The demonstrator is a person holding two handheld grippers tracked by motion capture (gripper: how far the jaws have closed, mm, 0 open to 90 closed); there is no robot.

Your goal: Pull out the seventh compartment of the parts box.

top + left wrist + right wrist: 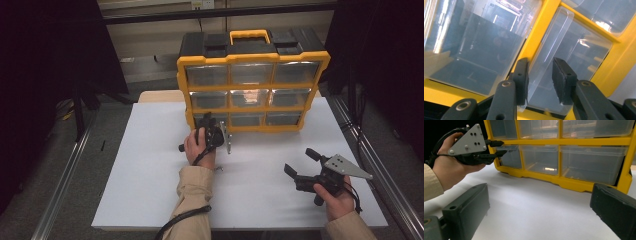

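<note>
A yellow organiser with clear drawers stands at the back of the white table. My left gripper is turned on its side and reaches into the front of the bottom-left drawer. In the left gripper view that drawer's clear pull lip stands between my left gripper's jaws. One pad lies against it and the other stands a little off, so the gripper is open. My right gripper rests low at the front right, wide open with nothing between its jaws.
The organiser has a black top with a yellow carry handle. Metal rails run along both sides of the table, and dark curtains hang beyond them. Bare white table lies between my right gripper and the organiser.
</note>
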